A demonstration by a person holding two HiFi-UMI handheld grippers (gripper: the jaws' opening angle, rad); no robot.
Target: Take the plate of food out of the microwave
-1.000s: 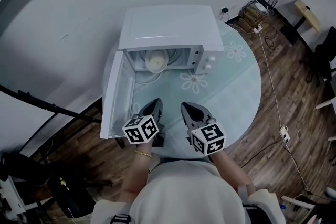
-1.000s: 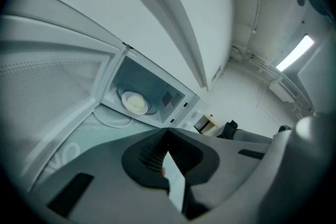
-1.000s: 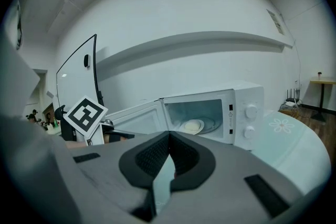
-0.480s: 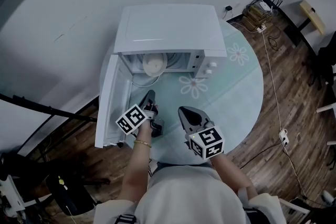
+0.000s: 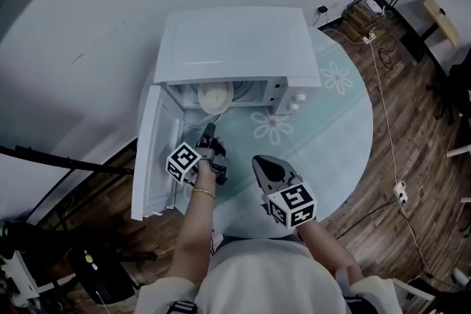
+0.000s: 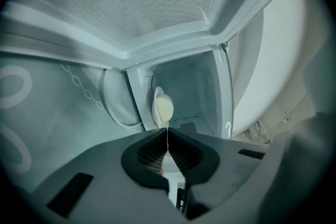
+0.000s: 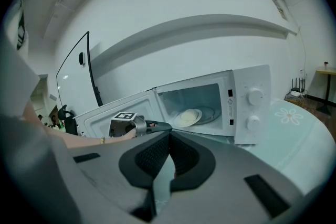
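The white microwave stands on a round table with its door swung open to the left. Inside, a white plate holds a pale round food. My left gripper is shut and empty, rolled onto its side, with its tip just before the open cavity and short of the plate. From the left gripper view the plate shows edge-on straight ahead. My right gripper is shut and empty, held back over the table; the right gripper view shows its jaws closed.
The table has a pale green cloth with flower prints. The microwave's knobs face the front right. The open door bounds my left arm on the left. A white wall stands behind, with cables and furniture on the wooden floor to the right.
My left gripper has moved forward to the microwave opening and rolled onto its side. The right gripper has drifted slightly lower and back. Both stay shut.
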